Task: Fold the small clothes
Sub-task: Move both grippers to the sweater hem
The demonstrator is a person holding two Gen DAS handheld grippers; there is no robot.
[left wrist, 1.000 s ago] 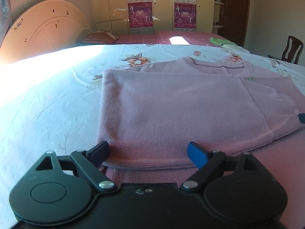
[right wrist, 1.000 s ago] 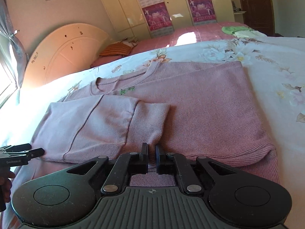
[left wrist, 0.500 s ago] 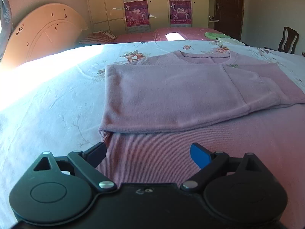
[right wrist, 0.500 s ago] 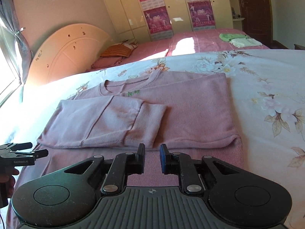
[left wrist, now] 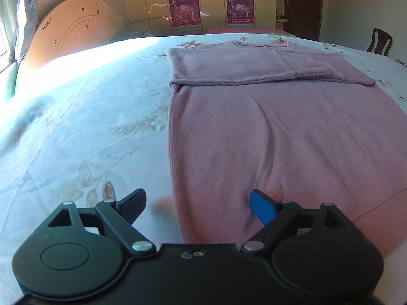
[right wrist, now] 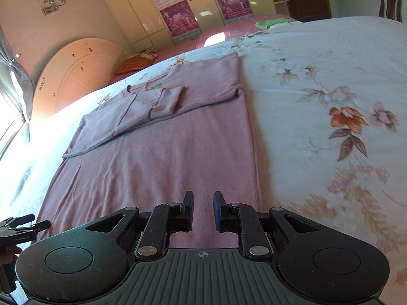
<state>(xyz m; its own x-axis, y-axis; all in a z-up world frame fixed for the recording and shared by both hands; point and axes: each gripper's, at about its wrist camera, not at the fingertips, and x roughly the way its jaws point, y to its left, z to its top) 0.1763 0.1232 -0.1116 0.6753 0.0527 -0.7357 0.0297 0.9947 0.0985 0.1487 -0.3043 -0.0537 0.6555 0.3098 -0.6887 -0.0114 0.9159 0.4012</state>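
1. Left wrist view: the left gripper (left wrist: 197,202) is hovering low over the near left edge of the pink sweater (left wrist: 274,137), its jaws standing wide apart and closing a little, with nothing pinched between them. One finger is hanging over the floral bedsheet (left wrist: 84,127), the blue-padded one over the knit.
2. In the same view the sweater is lying flat on the sheet, right of centre, with its sleeves (left wrist: 254,66) lying folded across the chest at the far end and the lower body spreading smooth toward the camera.
3. A rounded headboard (left wrist: 73,33) is leaning at the far left, and a wardrobe with purple calendars (left wrist: 185,7) is standing behind the bed.
4. Right wrist view: the right gripper (right wrist: 203,209) is hanging above the sweater's (right wrist: 157,162) near hem, close to its right edge, jaws only slightly apart with a narrow gap and no cloth in it.
5. Here the folded sleeves (right wrist: 152,104) are crossing the upper part of the garment.
6. At the lower left edge, a hand (right wrist: 9,254) is gripping the other tool's handle.
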